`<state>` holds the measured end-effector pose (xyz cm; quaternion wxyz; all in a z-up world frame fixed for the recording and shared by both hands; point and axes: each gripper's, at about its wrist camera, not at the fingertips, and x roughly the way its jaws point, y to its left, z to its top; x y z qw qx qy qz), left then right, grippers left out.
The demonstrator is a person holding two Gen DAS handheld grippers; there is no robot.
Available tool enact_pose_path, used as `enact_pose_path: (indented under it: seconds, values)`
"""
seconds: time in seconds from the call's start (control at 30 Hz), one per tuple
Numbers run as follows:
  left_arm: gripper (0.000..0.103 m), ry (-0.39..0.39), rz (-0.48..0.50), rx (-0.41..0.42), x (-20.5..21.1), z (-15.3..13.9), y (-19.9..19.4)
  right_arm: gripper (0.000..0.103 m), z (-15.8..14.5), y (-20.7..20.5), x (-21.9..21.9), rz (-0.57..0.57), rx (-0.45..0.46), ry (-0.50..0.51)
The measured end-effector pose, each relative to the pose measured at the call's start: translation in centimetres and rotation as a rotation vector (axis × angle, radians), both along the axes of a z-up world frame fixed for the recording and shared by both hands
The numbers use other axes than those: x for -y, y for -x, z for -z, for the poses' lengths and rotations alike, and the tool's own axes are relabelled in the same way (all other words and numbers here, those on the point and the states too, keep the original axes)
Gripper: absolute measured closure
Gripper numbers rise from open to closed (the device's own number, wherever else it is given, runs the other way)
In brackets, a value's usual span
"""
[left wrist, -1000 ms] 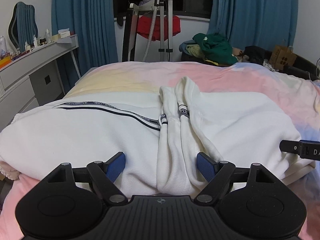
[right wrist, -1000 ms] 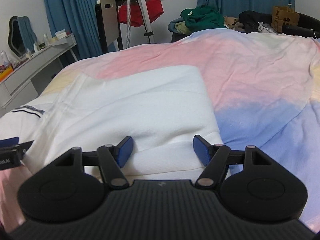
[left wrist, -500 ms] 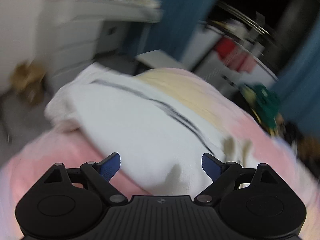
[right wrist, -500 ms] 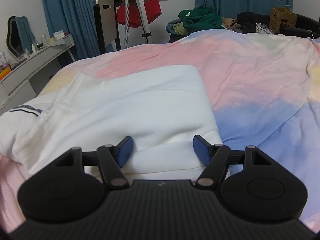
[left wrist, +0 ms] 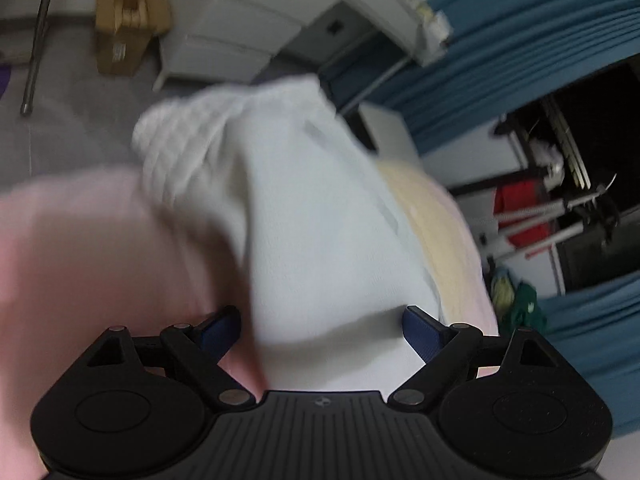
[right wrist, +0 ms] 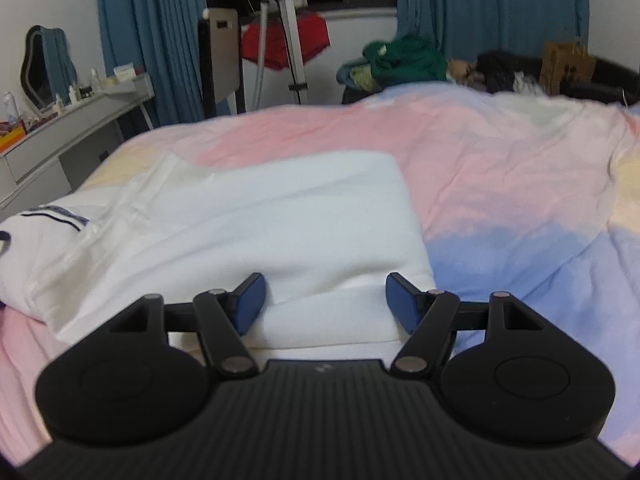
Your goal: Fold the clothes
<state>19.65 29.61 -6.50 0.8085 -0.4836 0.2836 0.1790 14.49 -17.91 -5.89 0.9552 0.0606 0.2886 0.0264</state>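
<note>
One bed (right wrist: 500, 184) fills both views. One white garment (right wrist: 280, 216) lies across the lower left of my right view. My two grippers, left (left wrist: 322, 330) and right (right wrist: 324, 300), stand open astride its edge, gripping nothing.

Left wrist view is motion-blurred: the white garment (left wrist: 304, 216) smears toward the upper left. In the right wrist view, its lower edge hides behind the gripper body and its left end leaves the frame.
</note>
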Motion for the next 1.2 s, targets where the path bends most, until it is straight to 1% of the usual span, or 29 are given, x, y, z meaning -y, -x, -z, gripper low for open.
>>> enact_pose_path:
  seconds: [0.03, 0.1, 0.13, 0.2, 0.23, 0.3, 0.33, 0.37, 0.4, 0.43, 0.53, 0.63, 0.73, 0.87, 0.9, 0.97, 1.03, 1.1, 1.2]
  values:
    - [0.015, -0.030, -0.012, 0.008, -0.4, -0.1, -0.2, 0.034, -0.3, 0.2, 0.0, -0.004, 0.019, -0.002]
    - [0.017, -0.046, -0.049, 0.038, -1.1, 0.3, -0.4, 0.034, -0.6, 0.4, -0.2, -0.017, 0.039, -0.005]
    - [0.020, -0.049, -0.070, 0.054, -1.5, 0.4, -0.5, 0.034, -0.4, 0.2, -0.2, -0.027, 0.029, -0.004]
    - [0.023, -0.036, -0.088, 0.072, -2.1, 0.7, -0.6, 0.033, 0.5, -0.6, -0.5, -0.040, -0.028, 0.004]
    - [0.029, -0.043, -0.087, 0.079, -2.3, 0.7, -0.9, 0.033, 1.1, -1.0, -0.7, -0.045, -0.056, 0.014]
    - [0.045, -0.061, -0.061, 0.101, -2.2, 0.4, -1.2, 0.031, 1.9, -1.4, -1.1, -0.048, -0.072, 0.038]
    - [0.059, -0.070, -0.046, 0.113, -2.1, 0.2, -1.3, 0.030, 2.0, -1.6, -1.2, -0.049, -0.071, 0.046]
    - [0.066, -0.086, -0.035, 0.116, -1.9, -0.3, -1.7, 0.029, 2.0, -1.6, -1.2, -0.048, -0.072, 0.046]
    - [0.071, -0.108, -0.021, 0.125, -1.7, -0.9, -1.9, 0.028, 2.0, -1.7, -1.3, -0.047, -0.072, 0.046]
    - [0.080, -0.132, -0.006, 0.139, -1.6, -1.5, -1.9, 0.028, 2.0, -1.7, -1.3, -0.046, -0.073, 0.047]
    - [0.083, -0.244, 0.042, 0.161, 0.2, -4.3, -1.7, 0.028, 2.0, -1.8, -1.4, -0.040, -0.074, 0.046]
    - [0.084, -0.380, 0.087, 0.176, 3.0, -7.5, -1.7, 0.028, 1.6, -2.1, -0.8, -0.031, -0.079, 0.000]
    - [0.085, -0.511, 0.121, 0.200, 6.9, -11.1, -2.1, 0.031, 0.9, -2.0, 0.4, -0.009, -0.091, -0.075]
    - [0.085, -0.707, 0.173, 0.256, 14.3, -15.8, -2.2, 0.030, -0.1, -1.6, 2.5, 0.049, -0.087, -0.173]
    - [0.085, -0.743, 0.192, 0.271, 16.5, -16.6, -2.1, 0.030, -0.4, -1.5, 3.1, 0.067, -0.084, -0.194]
    - [0.085, -0.801, 0.236, 0.302, 21.2, -18.0, -1.9, 0.030, -1.1, -1.1, 4.3, 0.110, -0.065, -0.212]
    - [0.085, -0.852, 0.277, 0.337, 25.9, -19.2, -1.7, 0.030, -2.4, -0.4, 6.0, 0.151, -0.029, -0.232]
    - [0.086, -0.887, 0.311, 0.378, 30.4, -19.6, -1.6, 0.030, -3.7, 0.4, 8.2, 0.194, 0.016, -0.288]
    - [0.086, -0.916, 0.359, 0.436, 37.3, -18.7, -1.6, 0.030, -5.1, 1.4, 11.5, 0.255, 0.074, -0.368]
